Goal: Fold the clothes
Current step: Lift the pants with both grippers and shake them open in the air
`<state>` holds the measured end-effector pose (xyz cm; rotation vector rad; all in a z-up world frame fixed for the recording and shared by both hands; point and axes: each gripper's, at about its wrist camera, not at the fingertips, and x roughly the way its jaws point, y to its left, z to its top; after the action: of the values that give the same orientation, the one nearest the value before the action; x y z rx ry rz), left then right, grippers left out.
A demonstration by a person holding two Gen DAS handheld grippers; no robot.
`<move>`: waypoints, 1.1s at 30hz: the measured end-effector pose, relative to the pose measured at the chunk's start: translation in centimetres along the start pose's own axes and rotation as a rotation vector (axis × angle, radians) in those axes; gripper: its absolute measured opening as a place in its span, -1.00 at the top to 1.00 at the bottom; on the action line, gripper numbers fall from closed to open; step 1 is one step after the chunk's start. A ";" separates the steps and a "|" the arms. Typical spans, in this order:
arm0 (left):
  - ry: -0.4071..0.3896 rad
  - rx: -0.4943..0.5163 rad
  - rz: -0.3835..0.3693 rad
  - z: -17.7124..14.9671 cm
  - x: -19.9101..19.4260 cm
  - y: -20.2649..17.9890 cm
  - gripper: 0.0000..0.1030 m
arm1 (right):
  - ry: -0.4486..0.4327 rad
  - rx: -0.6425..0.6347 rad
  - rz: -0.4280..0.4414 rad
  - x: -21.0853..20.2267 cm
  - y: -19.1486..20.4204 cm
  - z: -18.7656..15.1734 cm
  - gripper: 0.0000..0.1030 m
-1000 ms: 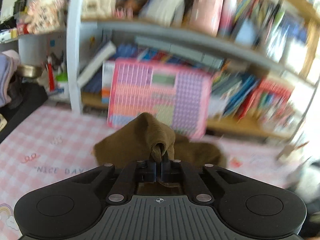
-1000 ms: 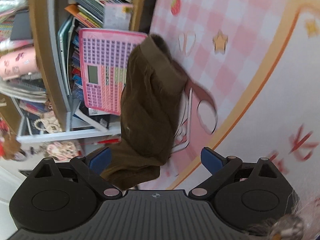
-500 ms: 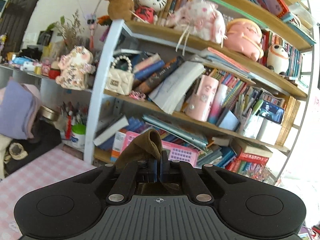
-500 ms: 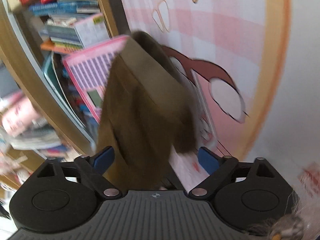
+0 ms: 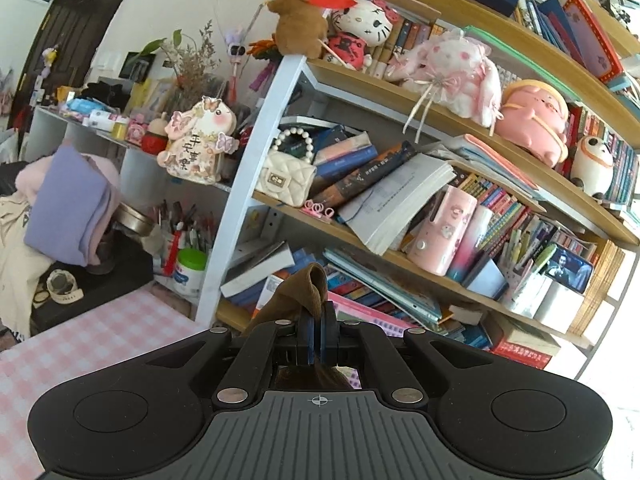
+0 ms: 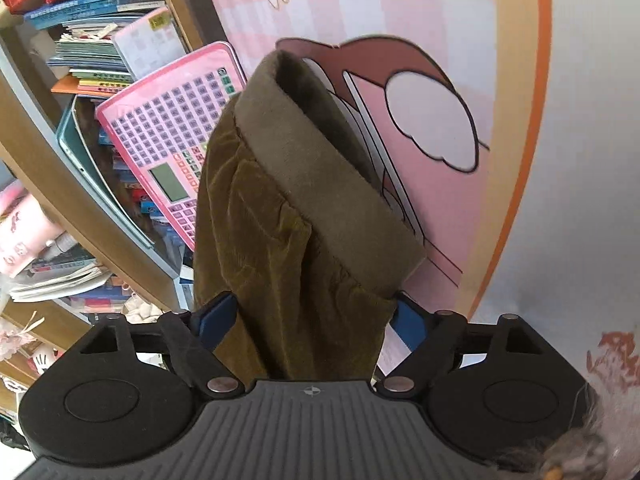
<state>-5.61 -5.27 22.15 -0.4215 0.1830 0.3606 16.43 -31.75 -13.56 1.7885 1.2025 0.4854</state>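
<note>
Left gripper (image 5: 319,330) pinching brown trousers (image 6: 288,216), now lifted off counter (image 6: 440,8), bookshelf (image 5: 440,120) ahead instead. Right gripper (image 6: 308,316) spread wide; trousers now hang between its fingers, waistband ahead.

Left gripper (image 5: 319,330), jaws pinched on the brown garment (image 6: 292,220), has risen from the pink checked mat (image 5: 80,344); its view now faces the bookshelf (image 5: 440,268). The garment, heaped on the mat 1 s ago, now hangs between the spread fingers of the right gripper (image 6: 308,318), closer than before.
</note>
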 end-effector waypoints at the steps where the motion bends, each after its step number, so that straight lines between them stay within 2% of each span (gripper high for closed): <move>1: 0.002 0.002 0.009 0.0 0.1 0.2 0.97 | -0.017 -0.002 -0.003 -0.3 0.0 0.0 0.13; 2: 0.023 0.015 0.022 -0.4 0.4 0.5 0.97 | -0.043 -0.012 0.003 -0.8 0.3 0.2 0.32; 3: 0.056 0.035 0.037 -1.1 0.8 0.9 0.97 | -0.060 -0.036 0.014 -1.3 0.8 0.5 0.60; 5: 0.121 0.074 0.067 -2.5 1.7 1.7 0.96 | -0.096 -0.084 0.034 -2.3 2.0 1.0 0.77; 8: 0.220 0.134 0.112 -4.6 3.0 3.0 0.84 | -0.157 -0.161 0.095 -4.7 4.7 2.3 0.83; 9: 0.262 0.146 0.127 -5.6 3.5 3.5 0.73 | -0.179 -0.204 0.124 -5.8 6.2 2.7 0.83; 12: 0.396 0.158 0.165 -9.4 4.7 5.2 0.41 | -0.249 -0.411 0.208 -9.2 12.1 3.0 0.83; 14: 0.440 0.138 0.181 -11.3 4.9 6.4 0.35 | -0.286 -0.566 0.263 -10.9 16.7 2.2 0.83; 16: 0.460 0.105 0.192 -12.6 4.7 7.5 0.35 | -0.312 -0.754 0.316 -12.2 21.6 0.5 0.83; 18: 0.459 0.074 0.191 -13.1 4.6 8.0 0.35 | -0.317 -0.978 0.346 -12.9 26.2 -2.8 0.83; 20: 0.444 0.059 0.184 -13.0 4.6 8.1 0.35 | -0.278 -1.204 0.340 -12.5 29.7 -6.6 0.83; 22: 0.424 0.051 0.173 -12.7 4.6 8.0 0.33 | -0.180 -1.391 0.258 -10.7 31.1 -10.5 0.83; 24: 0.414 0.045 0.170 -12.5 4.8 8.0 0.26 | -0.057 -1.488 0.106 -7.7 29.8 -13.0 0.83; 28: 0.416 0.033 0.169 -12.8 5.2 8.0 0.25 | 0.204 -1.473 -0.245 -0.8 20.6 -14.2 0.83; 30: 0.432 0.029 0.175 -13.3 5.3 8.0 0.24 | 0.335 -1.418 -0.451 2.3 13.7 -13.9 0.83; 32: 0.442 0.033 0.176 -13.6 5.3 7.8 0.24 | 0.414 -1.380 -0.633 4.4 7.5 -13.7 0.83; 33: 0.446 0.035 0.175 -13.7 5.3 7.7 0.24 | 0.444 -1.349 -0.668 4.8 5.6 -13.6 0.82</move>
<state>-5.04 -3.00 5.68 -0.4483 0.6631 0.4311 11.74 -21.93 -2.49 0.1175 1.1769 0.9805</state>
